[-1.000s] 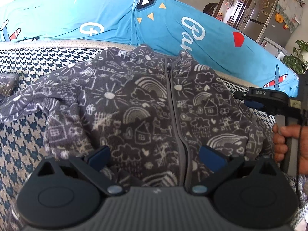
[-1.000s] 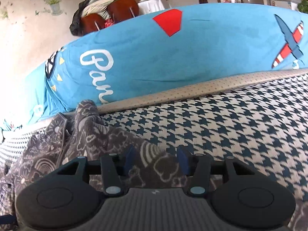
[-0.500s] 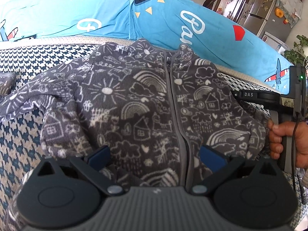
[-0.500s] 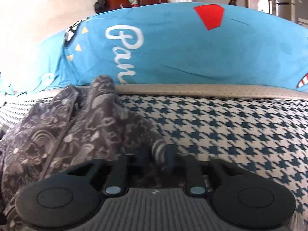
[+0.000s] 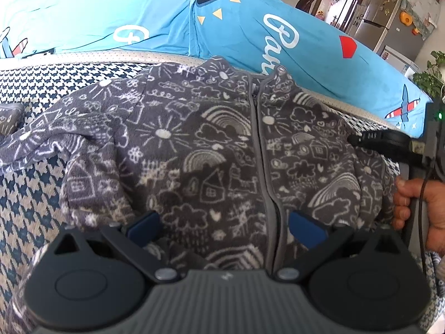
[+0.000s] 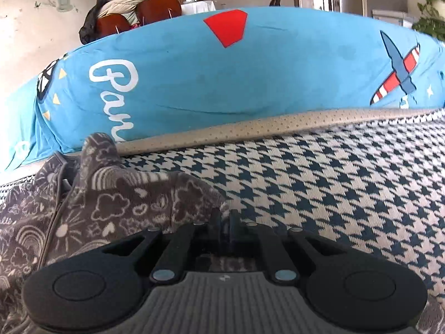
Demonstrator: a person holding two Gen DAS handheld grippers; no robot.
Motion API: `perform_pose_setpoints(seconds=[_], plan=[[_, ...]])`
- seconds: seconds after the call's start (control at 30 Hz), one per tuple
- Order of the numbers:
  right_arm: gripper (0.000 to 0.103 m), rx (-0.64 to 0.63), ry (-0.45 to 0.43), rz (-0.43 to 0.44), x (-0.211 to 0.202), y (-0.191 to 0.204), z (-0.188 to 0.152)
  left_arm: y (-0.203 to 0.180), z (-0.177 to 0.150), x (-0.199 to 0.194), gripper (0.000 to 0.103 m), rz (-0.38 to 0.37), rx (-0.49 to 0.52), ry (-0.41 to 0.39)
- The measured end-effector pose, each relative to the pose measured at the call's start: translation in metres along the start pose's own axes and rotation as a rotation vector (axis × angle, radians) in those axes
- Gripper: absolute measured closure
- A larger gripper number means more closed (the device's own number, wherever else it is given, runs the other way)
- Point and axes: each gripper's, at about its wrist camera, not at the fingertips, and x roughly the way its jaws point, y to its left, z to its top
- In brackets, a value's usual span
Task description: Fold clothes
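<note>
A grey fleece jacket (image 5: 211, 153) with white doodle print lies front up, zipped, on a houndstooth cover (image 5: 25, 203). Its left sleeve (image 5: 55, 136) trails off to the left. My left gripper (image 5: 225, 229) hovers open over the jacket's lower front, blue pads either side of the zipper. In the right wrist view the jacket (image 6: 105, 206) fills the lower left, and my right gripper (image 6: 225, 222) is shut on the jacket's right edge at the shoulder. From the left wrist view that right gripper (image 5: 389, 142) shows at the far right, held by a hand (image 5: 417, 203).
Blue printed cushions (image 5: 250, 33) line the far edge behind a beige piped border (image 6: 278, 130). Bare houndstooth cover (image 6: 347, 189) stretches to the right of the jacket. A fridge (image 5: 389, 19), a plant (image 5: 431, 75) and chairs (image 6: 144, 8) stand beyond.
My right gripper has closed from open onto the jacket's right shoulder edge. The left gripper has drifted slightly closer over the jacket and stays open.
</note>
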Motion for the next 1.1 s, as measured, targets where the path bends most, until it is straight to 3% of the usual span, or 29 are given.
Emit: perform_pose_setpoints(seconds=[0.17,0.37,0.5,0.63,0.87,1.1], plan=[[0.083,0.091,-0.029,0.054,-0.017,-0.013,0.008,0.002,0.002,-0.002,0.0,-0.007,-0.004,0.001],[0.066,0.124,-0.019,0.033,-0.045,-0.024,0.004,0.002,0.003,-0.003,0.0,-0.011,-0.018,-0.009],[0.063,0.151,-0.009,0.045,-0.069,-0.028,-0.003,0.002,0.001,-0.009,0.0,-0.01,-0.006,-0.034],[0.051,0.154,-0.019,0.059,-0.094,-0.03,-0.016,0.001,-0.001,-0.016,0.0,-0.008,0.01,-0.06],[0.046,0.186,-0.014,-0.01,-0.13,-0.06,-0.042,0.004,-0.009,-0.031,0.0,-0.011,0.031,-0.108],[0.04,0.264,-0.01,-0.154,-0.167,-0.118,-0.066,0.004,-0.027,-0.052,0.0,-0.012,0.066,-0.154]])
